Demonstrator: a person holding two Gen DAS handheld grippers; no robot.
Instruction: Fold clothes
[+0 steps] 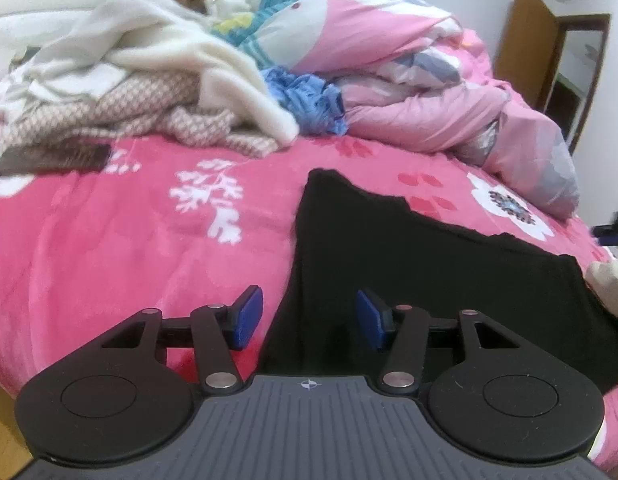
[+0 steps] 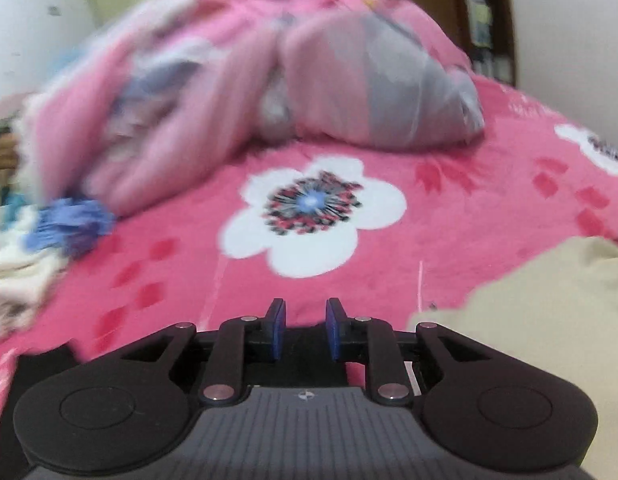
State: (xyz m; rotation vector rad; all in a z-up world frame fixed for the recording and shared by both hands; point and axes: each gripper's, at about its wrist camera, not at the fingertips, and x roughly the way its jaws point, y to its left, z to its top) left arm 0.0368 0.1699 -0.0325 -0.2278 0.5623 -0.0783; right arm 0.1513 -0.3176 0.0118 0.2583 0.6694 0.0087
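2 grippers hang over a bed with a pink floral blanket [image 1: 109,240]. Seen from the left wrist, the left gripper [image 1: 309,320] has its blue pads [image 1: 249,316] well apart with nothing pinched; the near left edge of a black garment [image 1: 429,280] lies flat on the blanket below the gap and spreads ahead and to the right of it. Beyond the garment, a bundled pink quilt [image 1: 409,80] sits far ahead and to the right, a crumpled blue cloth [image 1: 309,100] lies straight ahead against it, and a white blanket [image 1: 169,60] over a checked fabric [image 1: 149,120] lies ahead to the left, where a person lies at the head of the bed. Seen from the right wrist, which is blurred, the right gripper [image 2: 305,330] has its pads [image 2: 277,330] a narrow gap apart, nothing between them. A white flower print [image 2: 313,216] on the blanket lies just ahead of it, a beige cloth [image 2: 549,320] lies close on its right, and the pink quilt [image 2: 269,80] rises farther ahead.
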